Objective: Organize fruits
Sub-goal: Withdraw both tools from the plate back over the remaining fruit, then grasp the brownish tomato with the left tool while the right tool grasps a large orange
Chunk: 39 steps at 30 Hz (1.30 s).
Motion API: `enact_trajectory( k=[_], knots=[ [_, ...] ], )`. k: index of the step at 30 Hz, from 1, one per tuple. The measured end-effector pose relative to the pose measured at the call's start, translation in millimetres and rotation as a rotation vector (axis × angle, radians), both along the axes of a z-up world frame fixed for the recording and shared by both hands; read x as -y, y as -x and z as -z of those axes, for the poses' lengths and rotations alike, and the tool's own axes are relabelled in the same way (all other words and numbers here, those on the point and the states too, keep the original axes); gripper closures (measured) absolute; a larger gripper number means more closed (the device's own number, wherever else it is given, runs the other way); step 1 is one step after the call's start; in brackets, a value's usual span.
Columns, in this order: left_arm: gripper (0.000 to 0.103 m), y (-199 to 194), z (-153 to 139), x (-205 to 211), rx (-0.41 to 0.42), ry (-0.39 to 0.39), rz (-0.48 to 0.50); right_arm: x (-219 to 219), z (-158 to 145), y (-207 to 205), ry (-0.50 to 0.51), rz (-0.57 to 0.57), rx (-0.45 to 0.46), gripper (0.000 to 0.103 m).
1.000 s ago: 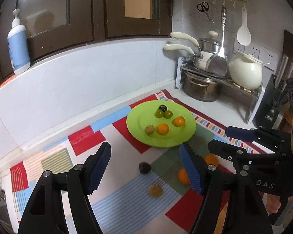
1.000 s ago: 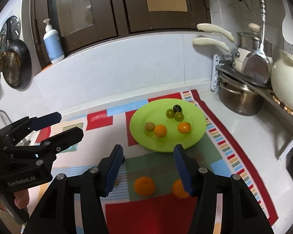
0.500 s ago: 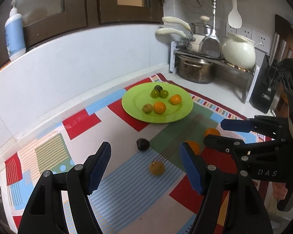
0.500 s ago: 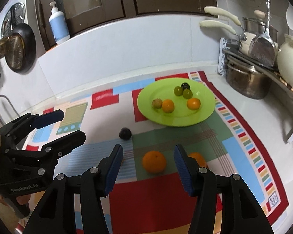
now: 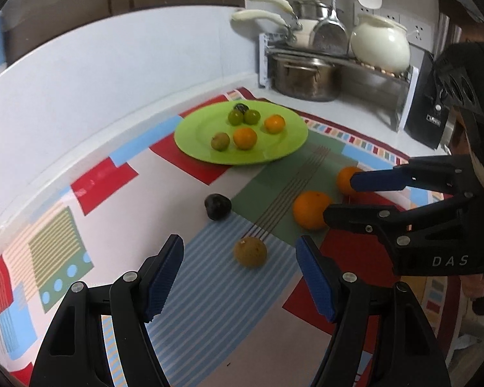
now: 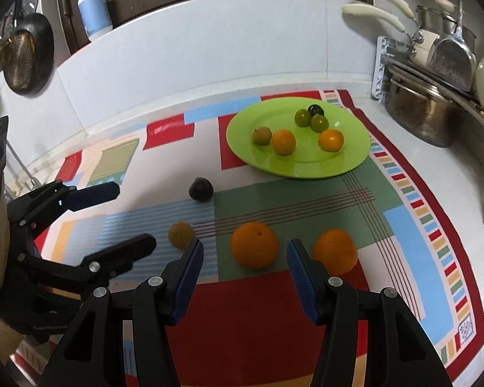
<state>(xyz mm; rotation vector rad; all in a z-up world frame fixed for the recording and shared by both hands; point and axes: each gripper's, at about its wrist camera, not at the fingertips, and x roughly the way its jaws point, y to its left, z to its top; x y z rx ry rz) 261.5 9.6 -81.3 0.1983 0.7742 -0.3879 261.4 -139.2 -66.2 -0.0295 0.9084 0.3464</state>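
A green plate (image 5: pixel 193 135) (image 6: pixel 242 142) at the back of the patterned mat holds several small fruits: two oranges, green ones and a dark one. Loose on the mat lie a dark fruit (image 5: pixel 217 206) (image 6: pixel 201 189), a brownish-yellow fruit (image 5: pixel 250 252) (image 6: pixel 181 234) and two oranges (image 5: pixel 311 209) (image 6: pixel 254 244), (image 5: pixel 348 179) (image 6: pixel 335 251). My left gripper (image 5: pixel 240 267) hangs open just short of the brownish-yellow fruit. My right gripper (image 6: pixel 245 269) stands open just before the nearer orange. Neither holds anything.
A rack (image 5: pixel 335 61) with steel pots, a white pot and ladles stands at the back right. A black appliance (image 5: pixel 426 109) sits beside it. A soap bottle (image 6: pixel 93 9) and a hanging pan (image 6: pixel 25 54) are on the left wall.
Both grippers have come down toward the mat, so the loose fruits now look larger and closer to the fingertips. Neither gripper's opening has changed.
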Motion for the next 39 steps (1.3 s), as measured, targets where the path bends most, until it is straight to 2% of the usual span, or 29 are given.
enact_trajectory(
  k=[3, 8, 15, 21, 25, 30, 39],
  knots=[
    [0.032, -6, 8, 1, -0.022, 0.004, 0.002, -1, 8, -5, 0.003, -0.003, -0.021, 0.048],
    [0.04, -15, 19, 3, -0.065, 0.015, -0.003, -1, 20, -13, 0.011, -0.001, -0.051, 0.048],
    [0.055, -27, 32, 6, -0.129, 0.036, -0.03, -1, 31, -20, 0.004, -0.004, -0.074, 0.048],
    [0.064, -31, 36, 7, -0.158, 0.067, -0.053, -1, 35, -26, -0.023, 0.001, -0.087, 0.049],
    [0.072, -33, 38, 7, -0.176, 0.085, -0.061, -2, 40, -29, -0.028, 0.0, -0.102, 0.054],
    [0.074, -33, 38, 8, -0.182, 0.089, -0.058, -4, 44, -30, -0.028, -0.004, -0.107, 0.06],
    [0.074, -27, 26, 6, -0.164, 0.099, -0.069, -2, 38, -25, -0.025, 0.004, -0.084, 0.06]
  ],
)
